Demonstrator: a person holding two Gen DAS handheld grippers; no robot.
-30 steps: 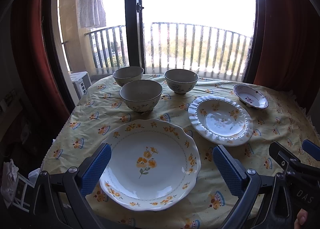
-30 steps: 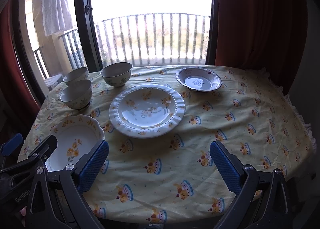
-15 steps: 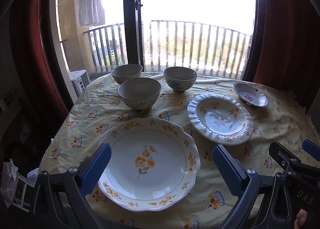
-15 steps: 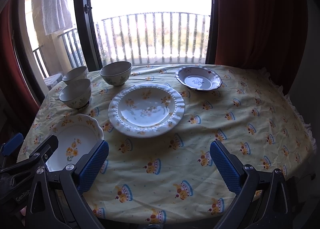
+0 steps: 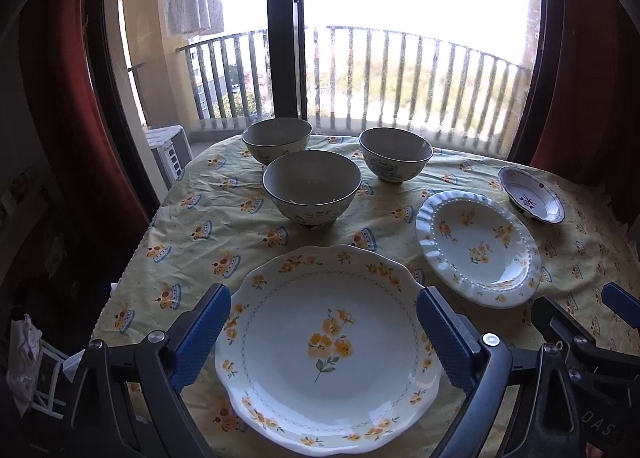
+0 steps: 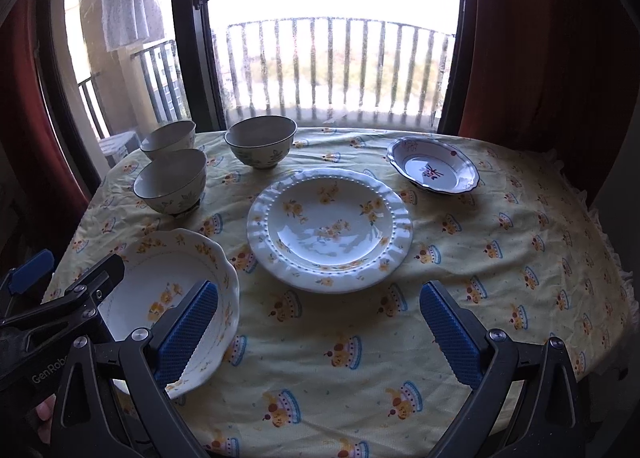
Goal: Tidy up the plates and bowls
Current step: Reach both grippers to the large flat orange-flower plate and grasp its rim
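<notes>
A large scalloped plate with yellow flowers lies at the table's near left. My left gripper hovers over it with a blue pad on either side. Its jaws are closing, and the pads do not press the rim. To the right lie a ribbed flowered plate and a small purple-patterned dish. Three bowls stand at the back left. In the right wrist view, my right gripper is open over bare cloth, just short of the ribbed plate. The large plate lies to its left.
A yellow patterned tablecloth covers the round table and hangs over its edges. Behind the table are a balcony door with railings and red curtains on both sides. The cloth at the right holds no dishes.
Both grippers have moved forward over the table, so the dishes look nearer. The left jaws have narrowed a little around the large plate. No dish has moved.
</notes>
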